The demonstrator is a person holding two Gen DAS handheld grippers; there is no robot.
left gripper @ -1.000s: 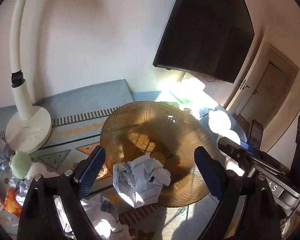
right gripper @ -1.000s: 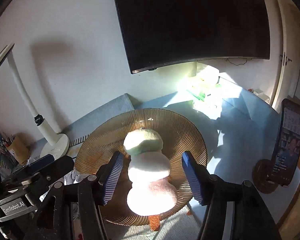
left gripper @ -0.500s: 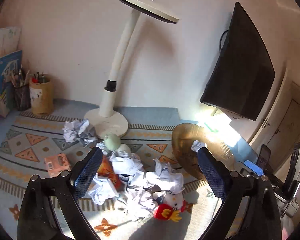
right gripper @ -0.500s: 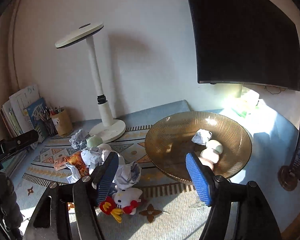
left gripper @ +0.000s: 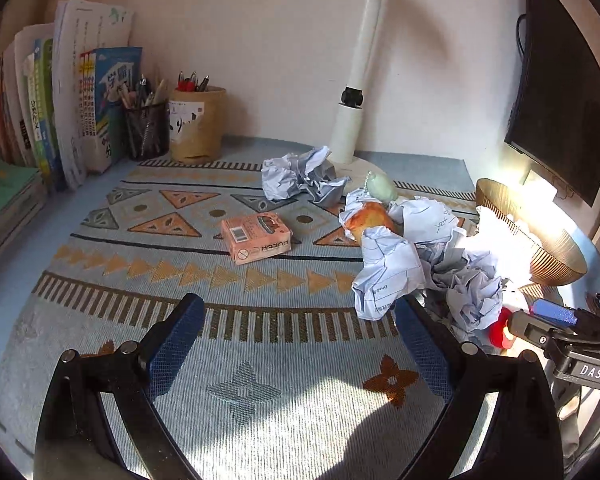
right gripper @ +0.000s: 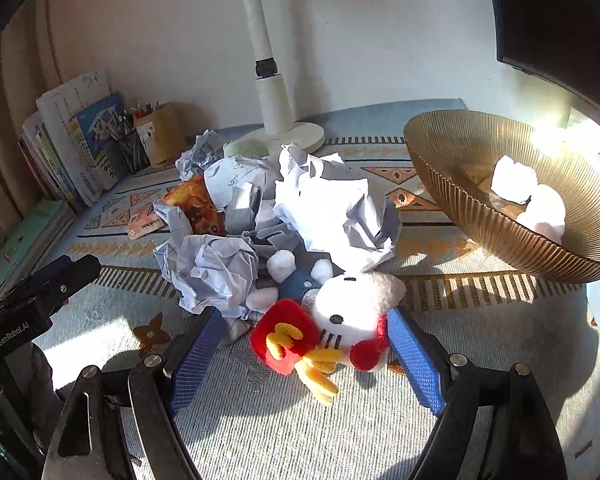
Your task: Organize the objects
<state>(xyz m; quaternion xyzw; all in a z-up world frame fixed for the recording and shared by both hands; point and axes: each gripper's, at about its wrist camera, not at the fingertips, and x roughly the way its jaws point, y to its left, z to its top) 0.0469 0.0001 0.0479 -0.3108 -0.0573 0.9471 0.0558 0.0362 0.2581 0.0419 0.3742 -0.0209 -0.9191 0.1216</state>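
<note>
My right gripper (right gripper: 306, 356) is open, its blue pads either side of a white cat plush (right gripper: 352, 312) with red bows lying on the mat. Behind it lies a heap of crumpled paper balls (right gripper: 328, 204) and an orange packet (right gripper: 194, 200). An amber ribbed bowl (right gripper: 480, 216) at the right holds a paper ball and a pastel stacked toy (right gripper: 540, 208). My left gripper (left gripper: 300, 344) is open and empty over bare mat, left of the paper heap (left gripper: 388, 272). A pink box (left gripper: 256, 238) lies ahead of it. The bowl (left gripper: 540, 252) shows at its far right.
A white desk lamp (left gripper: 356, 92) stands at the back. Two pen holders (left gripper: 172, 124) and upright books (left gripper: 60, 100) line the back left. A dark monitor (left gripper: 560, 92) hangs at the right. A patterned mat (left gripper: 180, 248) covers the desk.
Both grippers pulled back from the bowl, leaving the stacked toy and a paper ball in it. The left swung left over the mat; the right came down around the cat plush.
</note>
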